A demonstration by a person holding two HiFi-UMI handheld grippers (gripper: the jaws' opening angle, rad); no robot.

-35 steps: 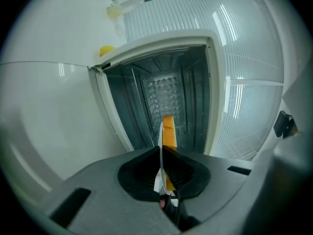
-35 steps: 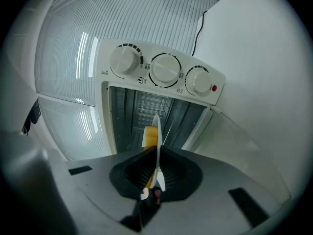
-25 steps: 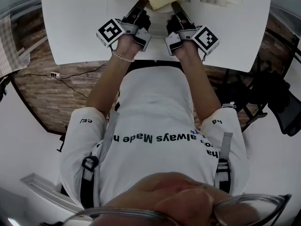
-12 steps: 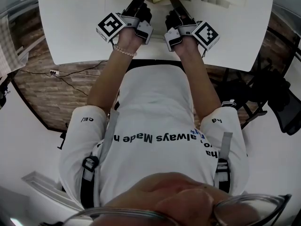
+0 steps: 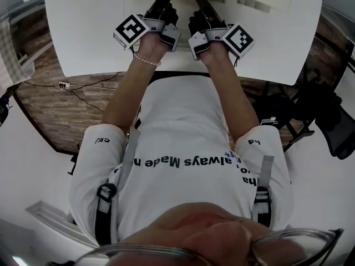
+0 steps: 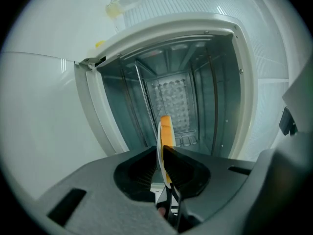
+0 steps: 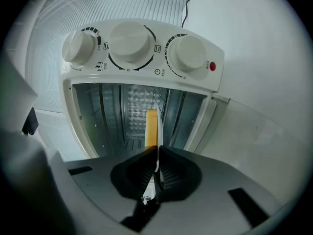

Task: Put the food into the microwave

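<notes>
Yellow-orange food (image 6: 166, 131) lies on a thin white base (image 6: 158, 148), seen edge-on at 12 o'clock in the open microwave (image 7: 146, 78) mouth. The left gripper (image 5: 160, 7) and right gripper (image 5: 201, 9) each pinch 1 side of the base. Best to advance both level and together. What the food is cannot be made out, and the head view crops the cavity.

A: Is there any writing to read?

B: Yes. Dark print across the white shirt (image 5: 183, 162) includes "always Made"; the line under it is folded and can't be read.

A: Anything on the tools or the microwave (image 7: 142, 89)?

B: Each marker cube (image 5: 131, 32) (image 5: 240, 38) bears a black-and-white square code — no letters. Small marks ring the three knobs (image 7: 130, 39), too tiny to read.
</notes>
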